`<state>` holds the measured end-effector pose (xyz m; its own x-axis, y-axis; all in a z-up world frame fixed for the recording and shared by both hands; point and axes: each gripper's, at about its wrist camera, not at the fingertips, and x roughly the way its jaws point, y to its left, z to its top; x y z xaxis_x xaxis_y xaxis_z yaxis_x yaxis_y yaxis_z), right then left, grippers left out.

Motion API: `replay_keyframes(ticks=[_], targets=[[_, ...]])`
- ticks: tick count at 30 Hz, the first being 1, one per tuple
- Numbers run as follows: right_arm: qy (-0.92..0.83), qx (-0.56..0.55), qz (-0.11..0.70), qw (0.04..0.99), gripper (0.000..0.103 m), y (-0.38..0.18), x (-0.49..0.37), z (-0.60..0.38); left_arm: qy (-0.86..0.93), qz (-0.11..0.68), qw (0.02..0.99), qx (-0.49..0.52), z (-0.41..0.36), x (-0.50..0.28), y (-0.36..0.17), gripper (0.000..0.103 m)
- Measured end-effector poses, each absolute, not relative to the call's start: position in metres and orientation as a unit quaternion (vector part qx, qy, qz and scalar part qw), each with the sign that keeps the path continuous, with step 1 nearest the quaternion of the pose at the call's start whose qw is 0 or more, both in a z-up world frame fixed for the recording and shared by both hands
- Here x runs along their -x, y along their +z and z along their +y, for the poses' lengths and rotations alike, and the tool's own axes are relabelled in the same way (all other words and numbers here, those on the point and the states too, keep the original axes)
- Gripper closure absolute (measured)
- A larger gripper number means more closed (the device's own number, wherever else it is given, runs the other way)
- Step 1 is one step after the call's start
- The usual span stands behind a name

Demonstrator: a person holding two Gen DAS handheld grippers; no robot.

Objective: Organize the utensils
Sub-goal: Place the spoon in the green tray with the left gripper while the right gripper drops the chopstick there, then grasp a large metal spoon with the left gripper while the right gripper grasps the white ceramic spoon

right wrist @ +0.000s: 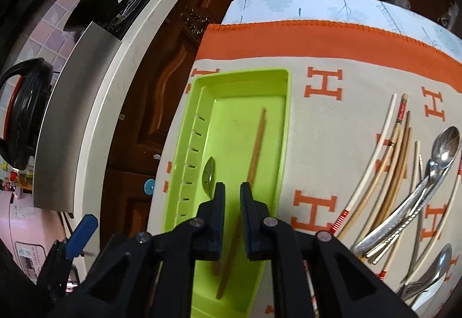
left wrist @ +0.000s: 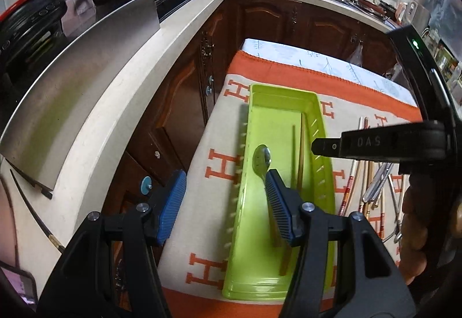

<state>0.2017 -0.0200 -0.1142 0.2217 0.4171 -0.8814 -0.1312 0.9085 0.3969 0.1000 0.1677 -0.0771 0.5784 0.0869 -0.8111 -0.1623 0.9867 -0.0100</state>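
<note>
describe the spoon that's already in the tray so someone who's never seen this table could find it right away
Start at the orange-and-cream cloth, then the lime green tray on its left part. The spoon lies inside near the slotted wall, left of the wooden chopsticks; it is the tray's only metal piece, apart from the loose pile of utensils.

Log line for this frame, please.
green tray: spoon, chopsticks inside | left gripper open | right gripper empty | pile waiting

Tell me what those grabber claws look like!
Both are black plastic frames joined with round silver bolts. The left gripper has two fingers with bright blue ribbed pads. The right gripper has darker ribbed pads, and its side shows pale letters reading DAS plus a small green light.
</note>
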Motion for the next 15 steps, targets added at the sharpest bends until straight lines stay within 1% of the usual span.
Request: replay_keyframes(ticks=[3,4,15], targets=[[0.178,-0.119,0.591,0.777,0.082,-0.108,-0.195,-0.027,0.061,0.450,0.890,0.052,0.166,-0.098,-0.075,0.049],[0.179,-0.121,0.590,0.778,0.082,-0.106,-0.192,-0.030,0.056,0.448,0.890,0.057,0.164,-0.097,-0.073,0.049],[0.176,-0.131,0.558,0.801,0.081,-0.068,-0.142,-0.088,-0.007,0.413,0.909,0.055,0.125,-0.076,-0.048,0.048]])
